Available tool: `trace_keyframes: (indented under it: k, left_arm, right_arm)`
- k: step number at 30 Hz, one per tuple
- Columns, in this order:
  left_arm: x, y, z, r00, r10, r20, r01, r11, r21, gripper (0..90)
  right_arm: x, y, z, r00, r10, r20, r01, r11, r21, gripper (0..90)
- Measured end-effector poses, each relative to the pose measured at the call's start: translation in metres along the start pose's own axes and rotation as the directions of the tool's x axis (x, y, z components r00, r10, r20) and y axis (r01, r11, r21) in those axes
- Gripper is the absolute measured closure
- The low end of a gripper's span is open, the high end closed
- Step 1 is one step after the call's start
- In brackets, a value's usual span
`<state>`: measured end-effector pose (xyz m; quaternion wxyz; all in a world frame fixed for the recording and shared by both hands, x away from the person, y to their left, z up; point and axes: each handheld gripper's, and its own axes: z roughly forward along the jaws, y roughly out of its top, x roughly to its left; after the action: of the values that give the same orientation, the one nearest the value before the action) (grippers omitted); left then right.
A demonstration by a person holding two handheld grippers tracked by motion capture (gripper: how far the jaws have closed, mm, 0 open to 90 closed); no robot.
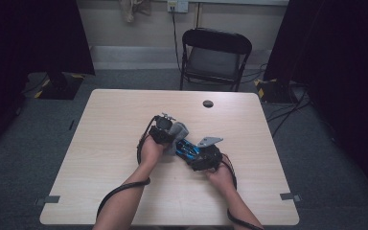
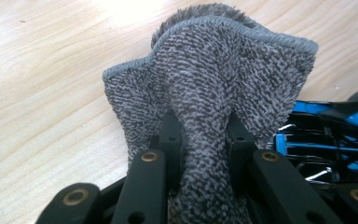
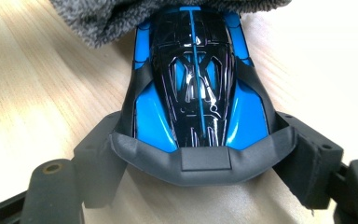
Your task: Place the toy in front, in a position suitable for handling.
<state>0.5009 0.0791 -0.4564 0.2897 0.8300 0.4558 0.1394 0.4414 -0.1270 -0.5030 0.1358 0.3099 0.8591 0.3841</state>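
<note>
Jaws of the left gripper are clenched on a fold of a grey, speckled, fluffy cloth with a stitched hem; in the left gripper view the 2 black pads pinch a thick ridge of the fabric between them, and the rest of the cloth fans out above and beyond the tips, over the pale wooden table. Just to the right of those jaws, a part of a glossy blue and black toy car shows beside the cloth.

The right gripper grasps that toy car by its rear end: the 2 padded jaws press on either side of the dark grey rear wing, and the car's body runs straight out ahead of them. Beyond the car's far end, the grey cloth lies over its nose, touching it.

From the high view, the left gripper and the right gripper sit close together near the table's middle, with the cloth and the car between them. A black folding chair stands past the far edge.
</note>
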Motion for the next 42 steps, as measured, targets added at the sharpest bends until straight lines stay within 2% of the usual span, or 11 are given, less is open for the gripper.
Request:
trace_keyframes:
  k: [5,7,11,13,24,29,31,33,36,42]
  left_arm:
    - [0.004,-0.001,0.001,0.9998,-0.008,-0.016,0.008,1.0,-0.005,74.3]
    - [0.007,-0.002,0.001,0.9993,-0.036,-0.001,0.036,0.9993,-0.011,74.3]
    - [0.011,-0.002,0.002,0.9994,-0.031,-0.016,0.031,0.9995,-0.007,74.3]
    - [0.011,-0.002,0.003,0.9986,-0.003,-0.052,0.003,1.0,-0.006,74.3]
    - [0.026,-0.006,0.006,0.997,-0.046,-0.062,0.046,0.9989,0.004,74.3]
    - [0.034,-0.011,0.009,0.9946,-0.078,-0.068,0.079,0.9968,0.012,74.3]
    - [0.038,-0.013,0.008,0.9929,-0.109,-0.046,0.11,0.994,0.005,74.2]
    - [0.04,-0.013,0.006,0.9913,-0.124,-0.044,0.124,0.9922,-0.001,74.1]
    - [0.045,-0.013,-0.001,0.9907,-0.126,-0.052,0.126,0.9921,-0.001,74.2]
    - [0.047,-0.012,-0.011,0.9917,-0.112,-0.062,0.112,0.9936,-0.017,74.1]
  right_arm:
    - [0.0,0.0,0.0,1.0,-0.001,0.0,0.001,1.0,-0.001,24.7]
    - [0.0,0.0,0.0,1.0,-0.001,0.0,0.001,1.0,0.0,24.7]
    - [0.0,0.0,0.0,1.0,-0.001,0.0,0.001,1.0,-0.001,24.7]
    - [0.0,0.0,0.0,1.0,-0.001,0.0,0.001,1.0,0.0,24.7]
    - [0.0,0.0,0.0,1.0,-0.001,0.0,0.001,1.0,-0.001,24.7]
    - [0.0,0.0,0.0,1.0,0.0,0.0,0.0,1.0,0.0,24.7]
    - [0.0,0.0,0.0,1.0,0.001,0.0,-0.001,1.0,0.0,24.6]
    - [0.0,0.0,0.0,1.0,0.001,0.0,-0.001,1.0,0.0,24.7]
    - [0.0,0.0,0.0,1.0,0.001,0.0,-0.001,1.0,-0.001,24.7]
    - [0.0,0.0,0.0,1.0,0.001,0.0,-0.001,1.0,0.0,24.6]
